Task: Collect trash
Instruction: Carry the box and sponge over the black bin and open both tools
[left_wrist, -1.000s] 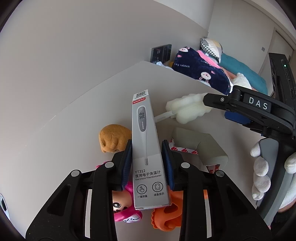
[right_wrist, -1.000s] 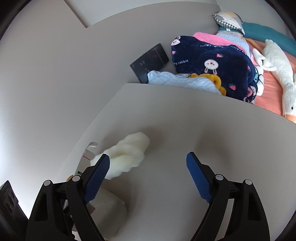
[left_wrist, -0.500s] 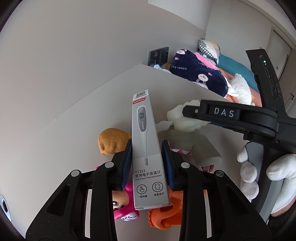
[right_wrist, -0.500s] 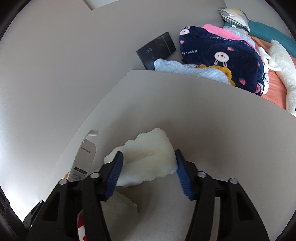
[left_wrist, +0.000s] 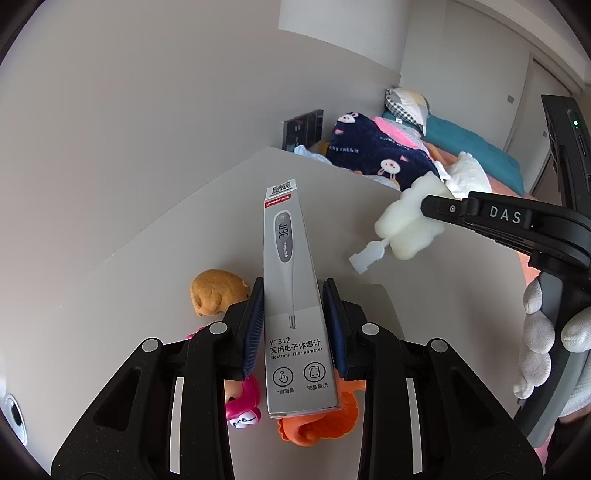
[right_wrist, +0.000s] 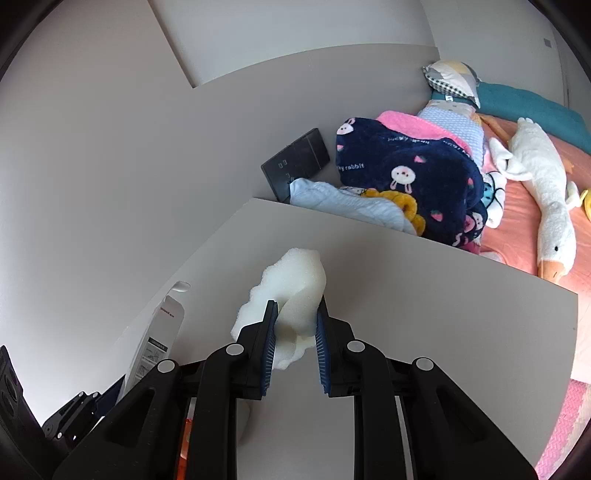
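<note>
The trash was in both tongs, the left tongs (left_wrist: 293, 328) squeezing a thermometer box (left_wrist: 295, 317) and the right tongs (right_wrist: 294, 338) squeezing a white foam piece (right_wrist: 291, 291) above the worktop (right_wrist: 424, 295), so next they likely needed a bin.

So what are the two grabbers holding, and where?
The left gripper squeezes the tall grey thermometer box by its lower sides. The right gripper pinches the white foam sponge piece near its lower middle.

The thermometer box (left_wrist: 295, 295) is pale grey with a red band, and the foam piece (right_wrist: 291, 291) is cream white. On the light grey worktop (left_wrist: 207, 229) lie a tan toy (left_wrist: 216, 291), a pink toy (left_wrist: 242, 404) and an orange one (left_wrist: 317, 424). The blanket (right_wrist: 406, 173) is navy with white rabbits.
</note>
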